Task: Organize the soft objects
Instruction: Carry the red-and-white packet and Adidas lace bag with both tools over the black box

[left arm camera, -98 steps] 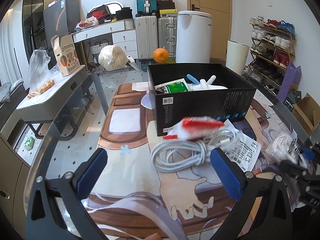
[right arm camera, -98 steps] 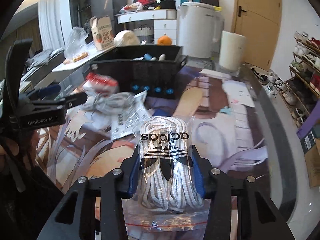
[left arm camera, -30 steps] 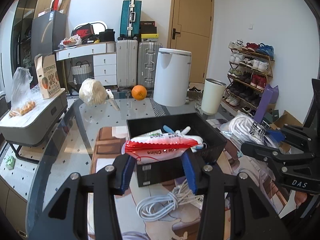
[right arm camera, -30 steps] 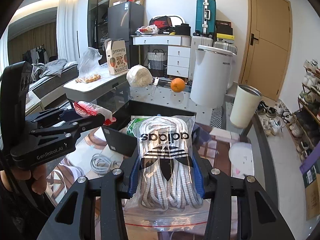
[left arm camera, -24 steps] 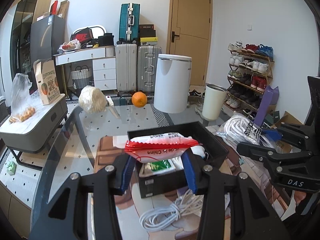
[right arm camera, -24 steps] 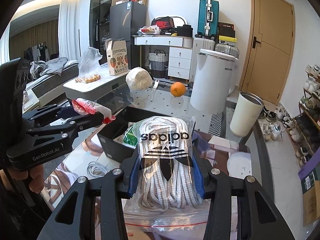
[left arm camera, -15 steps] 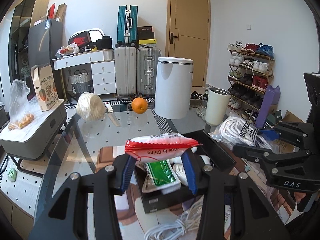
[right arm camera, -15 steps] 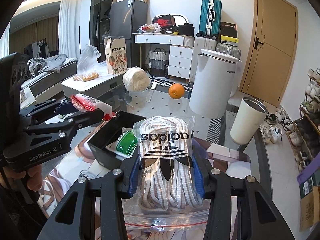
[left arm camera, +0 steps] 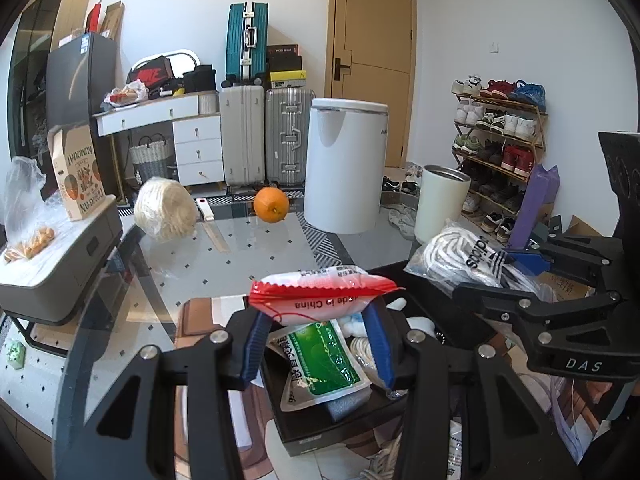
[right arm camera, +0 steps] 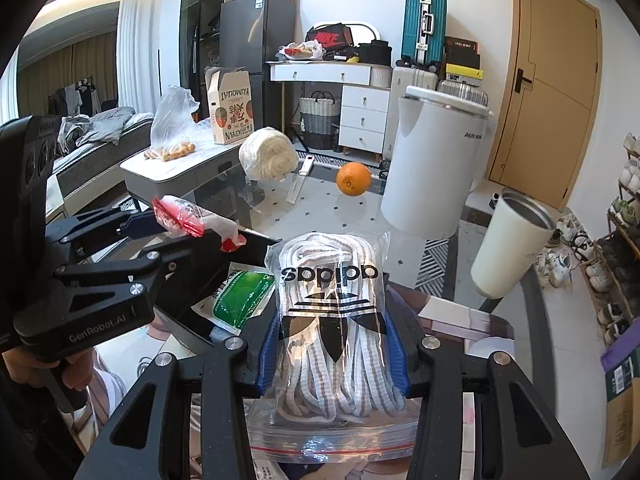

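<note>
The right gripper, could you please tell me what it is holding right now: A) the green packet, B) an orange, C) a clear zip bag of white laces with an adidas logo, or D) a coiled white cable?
C: in the right wrist view the right gripper is shut on the bag of laces, its blue pads pressing both sides.

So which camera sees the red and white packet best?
The left wrist view. The packet sits front and centre there, pinched in the left gripper above the black box, its printed side showing. The right wrist view catches it only from the side, small and crumpled, at the tip of that gripper.
</note>
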Available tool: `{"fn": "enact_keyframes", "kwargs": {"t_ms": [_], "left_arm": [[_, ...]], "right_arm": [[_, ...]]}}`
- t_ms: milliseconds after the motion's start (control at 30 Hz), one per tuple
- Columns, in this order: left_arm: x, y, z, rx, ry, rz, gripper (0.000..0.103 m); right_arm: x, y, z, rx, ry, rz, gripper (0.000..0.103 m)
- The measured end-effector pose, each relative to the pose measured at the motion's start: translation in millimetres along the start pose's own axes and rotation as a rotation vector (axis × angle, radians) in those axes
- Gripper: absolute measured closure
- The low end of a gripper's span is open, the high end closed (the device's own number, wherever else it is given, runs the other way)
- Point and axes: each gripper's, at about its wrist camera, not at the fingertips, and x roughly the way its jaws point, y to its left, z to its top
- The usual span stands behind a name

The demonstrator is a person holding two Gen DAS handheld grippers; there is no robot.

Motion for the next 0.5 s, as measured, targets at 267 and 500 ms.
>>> {"fn": "enact_keyframes", "kwargs": {"t_ms": [267, 500], "left_arm": [[15, 6, -4, -0.017, 0.021, 0.005, 0.059], [15, 8, -6, -0.01, 0.009, 0.018, 0.059]], "right_arm": [[26, 2, 4, -0.011, 0.033, 0.01, 0.058], [51, 4, 9, -0.016, 0.067, 0.022, 0.058]]}}
